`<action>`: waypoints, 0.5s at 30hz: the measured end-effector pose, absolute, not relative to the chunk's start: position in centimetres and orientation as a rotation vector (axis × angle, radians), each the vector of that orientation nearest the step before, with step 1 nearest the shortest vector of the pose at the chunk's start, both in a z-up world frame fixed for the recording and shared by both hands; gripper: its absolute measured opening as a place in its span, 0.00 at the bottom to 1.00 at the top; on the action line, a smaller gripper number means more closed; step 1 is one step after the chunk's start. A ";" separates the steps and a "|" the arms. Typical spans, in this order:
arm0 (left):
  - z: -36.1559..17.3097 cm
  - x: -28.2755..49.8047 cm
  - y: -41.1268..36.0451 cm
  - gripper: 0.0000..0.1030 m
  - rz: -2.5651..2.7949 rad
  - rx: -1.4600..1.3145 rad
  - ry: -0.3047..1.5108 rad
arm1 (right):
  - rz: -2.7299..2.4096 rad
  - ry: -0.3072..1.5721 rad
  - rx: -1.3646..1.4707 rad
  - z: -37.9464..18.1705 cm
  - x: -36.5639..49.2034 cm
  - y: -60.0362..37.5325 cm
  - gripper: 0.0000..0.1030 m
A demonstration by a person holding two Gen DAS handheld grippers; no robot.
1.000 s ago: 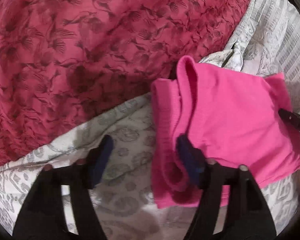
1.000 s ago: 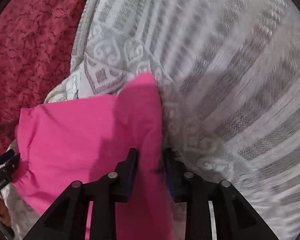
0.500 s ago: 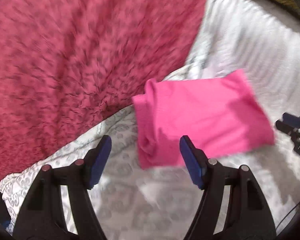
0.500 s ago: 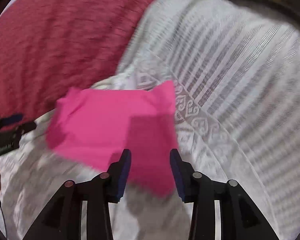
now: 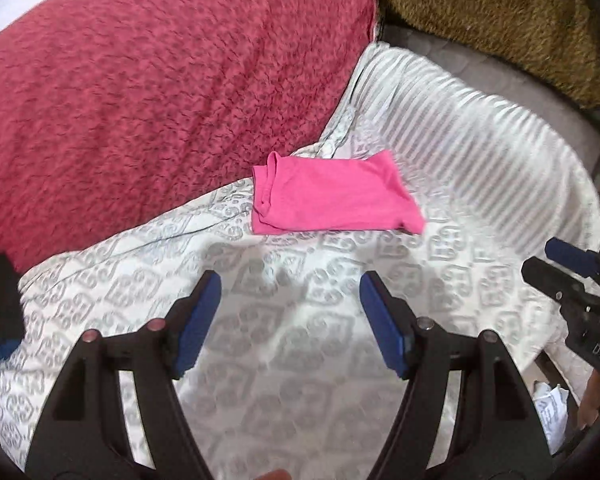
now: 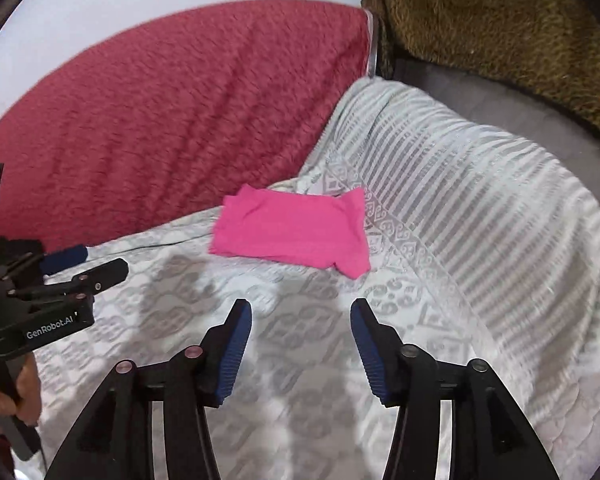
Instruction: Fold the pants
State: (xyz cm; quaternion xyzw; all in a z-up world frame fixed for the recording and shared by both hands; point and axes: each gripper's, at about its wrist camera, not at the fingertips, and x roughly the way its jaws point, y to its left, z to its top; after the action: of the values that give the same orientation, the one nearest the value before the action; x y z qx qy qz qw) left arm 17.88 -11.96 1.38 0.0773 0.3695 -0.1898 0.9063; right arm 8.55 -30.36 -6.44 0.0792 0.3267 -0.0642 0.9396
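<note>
The bright pink pants (image 5: 328, 196) lie folded into a small flat rectangle on the white and grey patterned bedspread (image 5: 300, 320); they also show in the right wrist view (image 6: 292, 232). My left gripper (image 5: 290, 312) is open and empty, held well back from the pants. My right gripper (image 6: 300, 332) is open and empty, also back from the pants. Each gripper shows at the edge of the other's view: the right one (image 5: 572, 276), the left one (image 6: 80, 268).
A large dark red textured blanket (image 5: 160, 80) covers the bed behind and left of the pants. A brown furry blanket (image 5: 500, 12) lies at the top right. The bedspread drops off at its right edge (image 6: 560, 260).
Both grippers have let go of the pants and pulled back and up. The right gripper went from shut on the fabric to open. The pants now lie folded and alone.
</note>
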 end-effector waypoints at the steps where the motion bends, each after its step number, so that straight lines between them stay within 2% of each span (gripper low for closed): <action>1: 1.8 16.9 -11.7 0.70 -0.385 0.165 0.753 | -0.126 0.666 0.162 -6.2 7.8 -30.1 0.54; 9: 4.9 9.6 -9.6 0.71 -0.364 0.140 0.686 | -0.150 0.630 0.153 -2.7 -1.1 -27.8 0.55; 11: 5.6 7.9 -9.3 0.81 -0.358 0.140 0.672 | -0.153 0.614 0.157 -1.9 -3.1 -27.2 0.56; 15: 6.7 5.1 -9.1 0.82 -0.364 0.141 0.630 | -0.150 0.598 0.168 -1.2 -5.8 -26.5 0.56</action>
State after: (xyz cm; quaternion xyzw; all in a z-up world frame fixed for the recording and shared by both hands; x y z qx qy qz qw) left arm 5.06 -9.06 6.67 0.0688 0.3078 -0.1781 0.9321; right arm -5.78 -26.49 -1.18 0.0827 0.2939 -0.0737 0.9494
